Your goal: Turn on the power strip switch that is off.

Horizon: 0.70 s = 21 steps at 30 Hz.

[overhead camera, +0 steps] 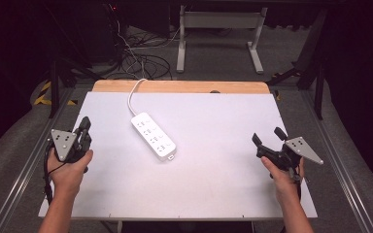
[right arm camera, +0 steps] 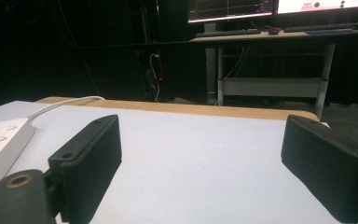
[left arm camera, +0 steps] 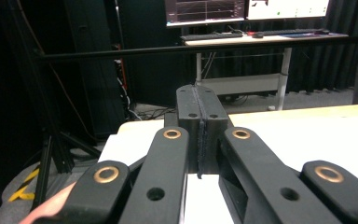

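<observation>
Here, a white power strip lies slantwise near the middle of the white counter, its cord running off over the far wooden edge. Left gripper held in the person's left hand at the counter's left edge, well apart from the strip; jaws pressed flat together with nothing between them. Right gripper held at the right side, also well apart from the strip; jaws stand wide, bare counter between them. From the right gripper view the strip shows at the far left
</observation>
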Each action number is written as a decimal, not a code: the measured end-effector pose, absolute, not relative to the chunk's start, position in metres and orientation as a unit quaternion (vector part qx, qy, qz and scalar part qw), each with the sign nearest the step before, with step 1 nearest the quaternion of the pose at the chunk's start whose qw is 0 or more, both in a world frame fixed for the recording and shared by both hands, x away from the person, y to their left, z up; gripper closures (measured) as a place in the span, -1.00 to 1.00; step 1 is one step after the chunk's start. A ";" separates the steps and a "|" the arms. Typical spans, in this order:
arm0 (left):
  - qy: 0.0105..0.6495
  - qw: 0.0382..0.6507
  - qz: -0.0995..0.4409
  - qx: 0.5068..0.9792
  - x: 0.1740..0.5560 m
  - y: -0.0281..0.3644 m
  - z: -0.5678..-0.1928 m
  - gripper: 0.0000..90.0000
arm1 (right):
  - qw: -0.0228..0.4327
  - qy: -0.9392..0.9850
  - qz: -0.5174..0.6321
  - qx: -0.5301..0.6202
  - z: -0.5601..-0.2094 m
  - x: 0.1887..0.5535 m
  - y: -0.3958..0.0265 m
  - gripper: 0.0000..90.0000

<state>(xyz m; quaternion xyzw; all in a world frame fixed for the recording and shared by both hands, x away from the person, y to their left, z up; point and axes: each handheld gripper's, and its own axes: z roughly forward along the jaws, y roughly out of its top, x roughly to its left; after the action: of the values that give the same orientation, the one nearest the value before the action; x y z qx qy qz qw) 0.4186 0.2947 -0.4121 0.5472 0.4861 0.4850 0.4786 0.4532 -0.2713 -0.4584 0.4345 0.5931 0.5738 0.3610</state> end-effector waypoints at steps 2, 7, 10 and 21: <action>0.483 0.480 0.483 0.551 0.422 0.293 -0.409 1.00 | 0.359 0.593 0.574 0.436 -0.458 0.453 -0.271 -0.72; 0.476 0.459 0.476 0.581 0.439 0.284 -0.396 1.00 | 0.361 0.594 0.573 0.435 -0.459 0.453 -0.273 -0.71; 0.475 0.446 0.459 0.604 0.451 0.276 -0.392 1.00 | 0.359 0.592 0.574 0.438 -0.459 0.453 -0.274 -0.71; 0.456 0.407 0.392 0.688 0.492 0.239 -0.379 1.00 | 0.356 0.593 0.572 0.440 -0.460 0.455 -0.276 -0.70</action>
<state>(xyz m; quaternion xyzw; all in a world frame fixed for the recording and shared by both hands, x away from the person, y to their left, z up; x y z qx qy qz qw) 0.4916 0.2387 -0.3793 0.6877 0.4559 0.3921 0.4068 0.4549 -0.2756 -0.4596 0.4399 0.5933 0.5723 0.3563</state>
